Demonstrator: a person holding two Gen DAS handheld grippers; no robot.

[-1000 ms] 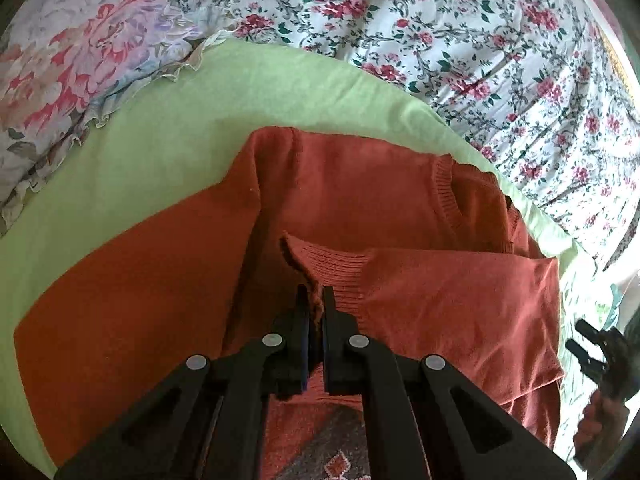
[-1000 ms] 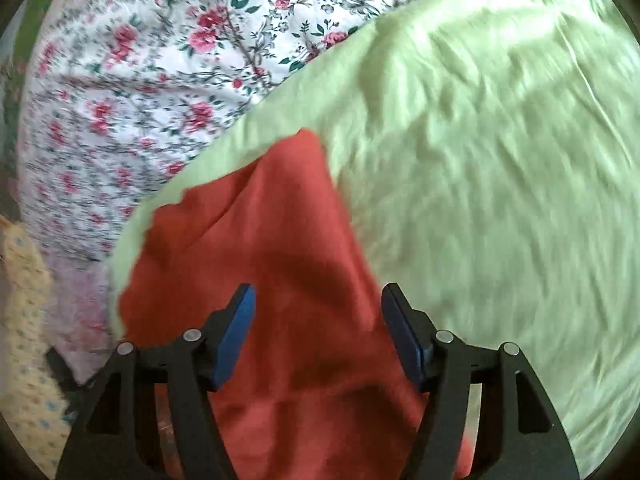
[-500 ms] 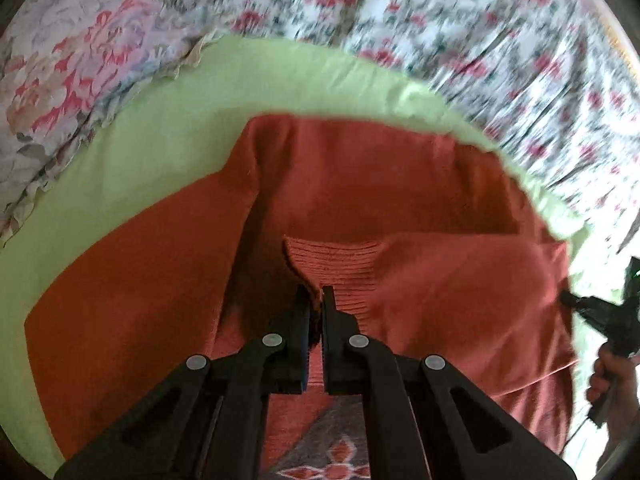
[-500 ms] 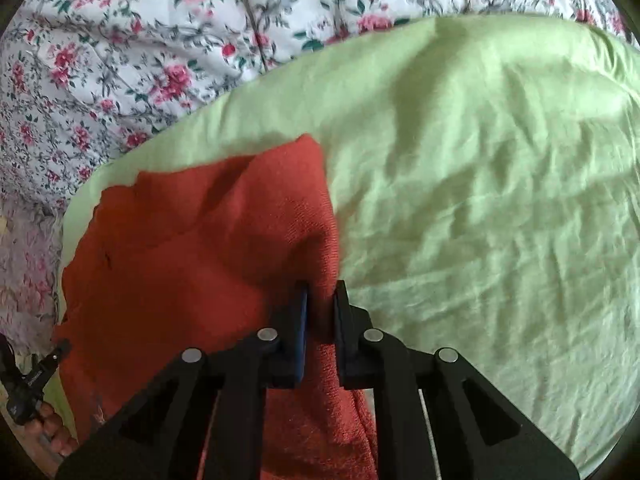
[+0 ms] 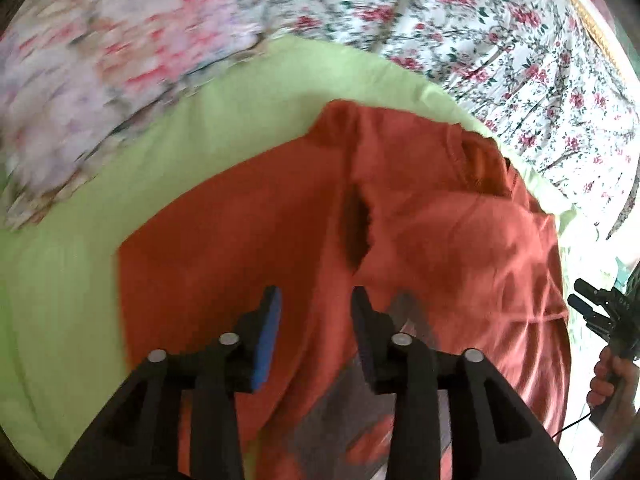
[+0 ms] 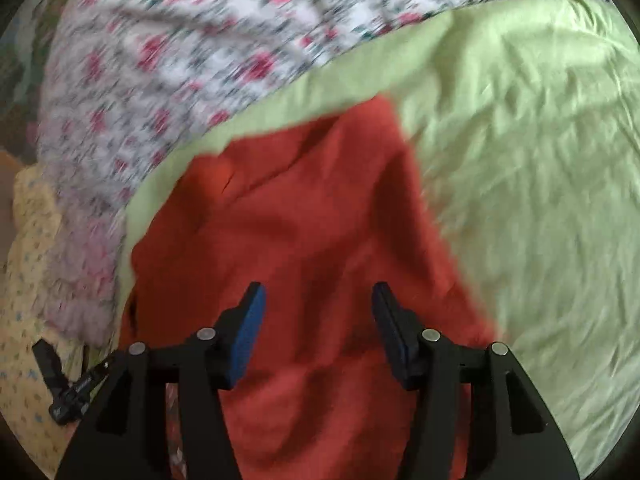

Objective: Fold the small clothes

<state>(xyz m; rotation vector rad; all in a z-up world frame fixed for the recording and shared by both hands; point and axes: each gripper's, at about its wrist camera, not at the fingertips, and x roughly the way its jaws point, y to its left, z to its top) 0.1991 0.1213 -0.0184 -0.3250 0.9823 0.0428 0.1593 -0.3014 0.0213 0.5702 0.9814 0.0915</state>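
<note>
A rust-orange knit sweater lies on a light green cloth, its sleeves folded in over the body and its neckline at the far right. My left gripper is open and empty just above the sweater's middle. In the right wrist view the same sweater lies on the green cloth. My right gripper is open and empty above it. The right gripper also shows in the left wrist view at the right edge, held by a hand.
A white bedspread with red flowers surrounds the green cloth. A pale floral pillow lies at the far left. A yellow patterned fabric lies at the left edge of the right wrist view. Both views are motion-blurred.
Both grippers were shut on sweater folds half a second ago and are now open. The folded sleeve lies flat on the body. Both cameras have pulled back slightly.
</note>
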